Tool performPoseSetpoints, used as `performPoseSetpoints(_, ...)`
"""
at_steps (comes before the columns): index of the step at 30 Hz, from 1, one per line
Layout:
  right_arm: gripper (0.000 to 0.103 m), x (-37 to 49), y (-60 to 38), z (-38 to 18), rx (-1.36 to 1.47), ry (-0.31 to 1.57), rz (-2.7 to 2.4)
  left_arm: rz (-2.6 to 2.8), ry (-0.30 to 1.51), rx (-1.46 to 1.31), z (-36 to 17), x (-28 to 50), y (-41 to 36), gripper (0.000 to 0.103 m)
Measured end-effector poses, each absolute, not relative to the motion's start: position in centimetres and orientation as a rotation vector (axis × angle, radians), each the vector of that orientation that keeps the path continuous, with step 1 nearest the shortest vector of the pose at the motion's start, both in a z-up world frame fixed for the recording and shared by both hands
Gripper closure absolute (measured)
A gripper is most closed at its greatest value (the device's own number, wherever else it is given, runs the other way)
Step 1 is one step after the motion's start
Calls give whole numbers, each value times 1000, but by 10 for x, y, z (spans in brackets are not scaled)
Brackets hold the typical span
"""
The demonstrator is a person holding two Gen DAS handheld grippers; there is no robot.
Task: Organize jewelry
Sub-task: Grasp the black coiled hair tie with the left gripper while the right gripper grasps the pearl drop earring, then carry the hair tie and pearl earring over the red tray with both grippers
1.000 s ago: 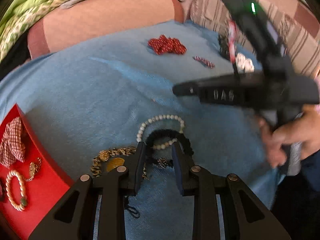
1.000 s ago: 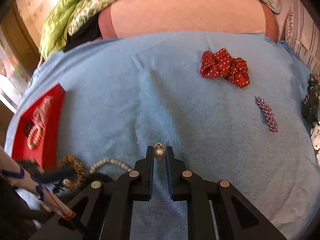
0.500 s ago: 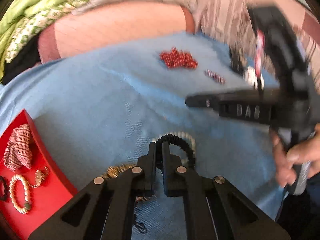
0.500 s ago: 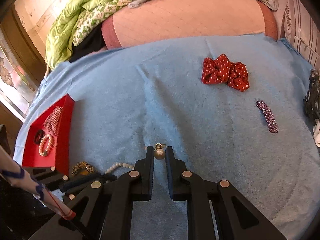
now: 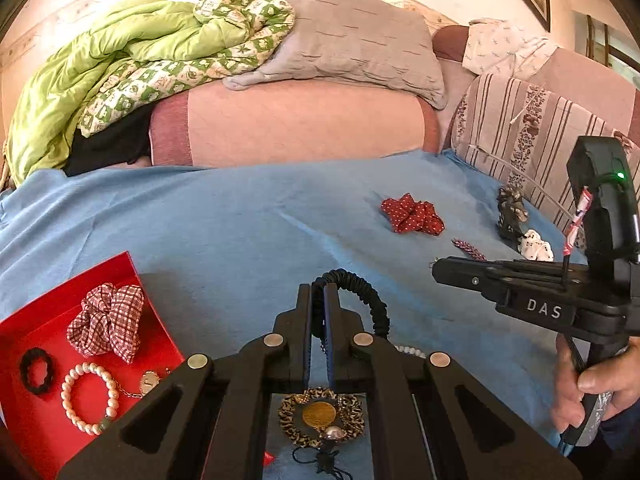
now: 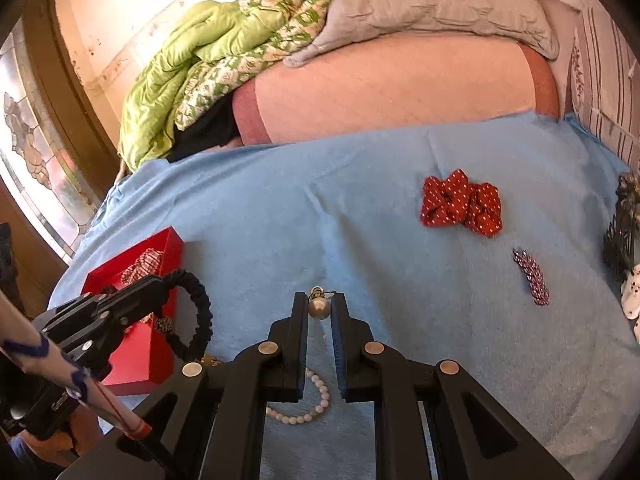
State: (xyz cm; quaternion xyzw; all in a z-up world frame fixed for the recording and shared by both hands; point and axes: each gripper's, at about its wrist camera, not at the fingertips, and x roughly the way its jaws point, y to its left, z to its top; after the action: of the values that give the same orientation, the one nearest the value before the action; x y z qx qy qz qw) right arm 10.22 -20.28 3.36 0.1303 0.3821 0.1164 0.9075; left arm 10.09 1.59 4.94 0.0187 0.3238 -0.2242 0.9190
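Bracelet [image 5: 362,292], a black braided loop, hangs pinched between the left gripper's [image 5: 319,294] nearly closed jaws, above the blue cover just right of the red tray [image 5: 120,268]. Right gripper [image 6: 319,306] nips a pearl earring [image 6: 319,307]. I'd swing left, keep the squeeze, and release only over the tray's bare floor.

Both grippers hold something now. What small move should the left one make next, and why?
Probably carry the black bracelet left over the red tray and open there. The left gripper is shut on it, lifted off the blue blanket, and the tray already holds a pearl bracelet.
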Motion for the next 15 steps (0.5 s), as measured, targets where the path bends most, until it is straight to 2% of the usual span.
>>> performPoseSetpoints(15, 91, 98, -182, 41, 244, 739, 304, -398, 647, 63, 50, 100, 25, 98)
